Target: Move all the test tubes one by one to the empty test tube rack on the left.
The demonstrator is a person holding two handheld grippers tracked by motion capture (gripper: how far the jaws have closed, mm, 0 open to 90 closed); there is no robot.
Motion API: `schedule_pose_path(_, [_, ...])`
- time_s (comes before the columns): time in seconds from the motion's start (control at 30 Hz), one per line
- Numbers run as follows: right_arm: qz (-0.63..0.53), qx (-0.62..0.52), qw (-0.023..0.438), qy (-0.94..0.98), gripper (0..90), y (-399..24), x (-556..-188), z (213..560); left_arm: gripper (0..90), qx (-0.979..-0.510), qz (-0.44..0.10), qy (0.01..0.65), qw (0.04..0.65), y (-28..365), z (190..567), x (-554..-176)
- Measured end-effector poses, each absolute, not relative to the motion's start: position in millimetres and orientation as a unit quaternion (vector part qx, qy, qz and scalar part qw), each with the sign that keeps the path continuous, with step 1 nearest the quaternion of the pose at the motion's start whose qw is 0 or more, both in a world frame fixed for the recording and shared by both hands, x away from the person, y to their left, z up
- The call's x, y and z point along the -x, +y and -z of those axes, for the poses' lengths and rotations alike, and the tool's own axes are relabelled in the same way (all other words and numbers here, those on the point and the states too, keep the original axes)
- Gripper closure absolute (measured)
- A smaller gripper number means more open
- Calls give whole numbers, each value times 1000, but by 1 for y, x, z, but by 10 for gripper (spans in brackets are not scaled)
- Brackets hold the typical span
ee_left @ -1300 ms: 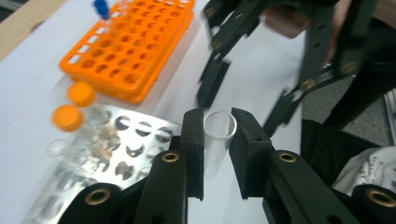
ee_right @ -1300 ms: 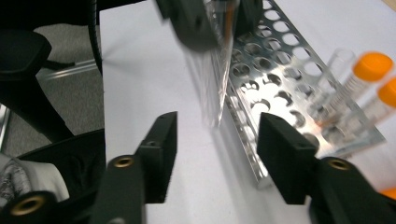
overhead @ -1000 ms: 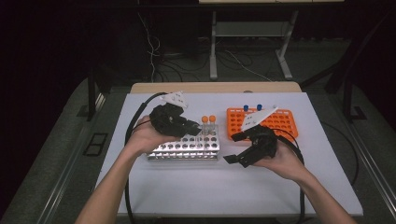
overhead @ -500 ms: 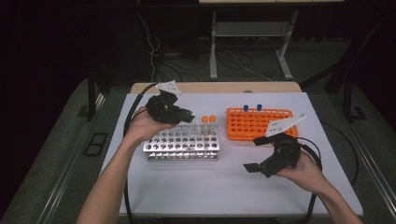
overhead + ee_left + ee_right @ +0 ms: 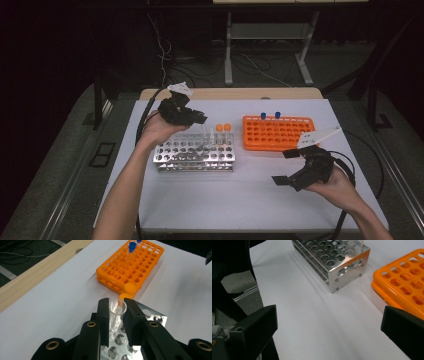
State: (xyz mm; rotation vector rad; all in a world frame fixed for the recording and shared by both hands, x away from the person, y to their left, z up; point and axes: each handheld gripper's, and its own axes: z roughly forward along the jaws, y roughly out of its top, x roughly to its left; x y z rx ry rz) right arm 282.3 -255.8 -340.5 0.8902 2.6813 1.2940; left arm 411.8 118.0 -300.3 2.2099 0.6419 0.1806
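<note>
My left gripper (image 5: pixel 116 303) is shut on a clear uncapped test tube (image 5: pixel 115 317), held upright over the far edge of the metal tube rack (image 5: pixel 195 152). From above, that gripper (image 5: pixel 199 120) sits just left of two orange-capped tubes (image 5: pixel 223 128) standing in the rack. My right gripper (image 5: pixel 285 167) stands open with nothing between its fingers, near the table's front right; its jaws have just been opening. An orange rack (image 5: pixel 277 132) holds two blue-capped tubes (image 5: pixel 270 115) at its far edge.
The white table top (image 5: pixel 240 200) has bare room in front of both racks. A wooden strip (image 5: pixel 230 93) runs along the far edge. Black cables trail from each gripper. In the right gripper view the metal rack (image 5: pixel 344 262) and the orange rack (image 5: pixel 407 285) lie ahead.
My right hand has drawn back from the orange rack toward the front right, and its jaws stand wider. My left hand has shifted slightly toward the far edge of the metal rack.
</note>
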Motion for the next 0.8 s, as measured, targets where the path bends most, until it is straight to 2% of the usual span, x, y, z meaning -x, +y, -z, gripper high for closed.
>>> schedule_pose_path(0.4, [-425, -310, 21, 850, 3, -274, -280, 356, 747, -878, -67, 265, 394, 115, 320, -420])
schedule_pose_path(0.8, [-430, -318, 29, 845, 3, -281, -289, 356, 743, -877, -51, 267, 395, 117, 334, -420])
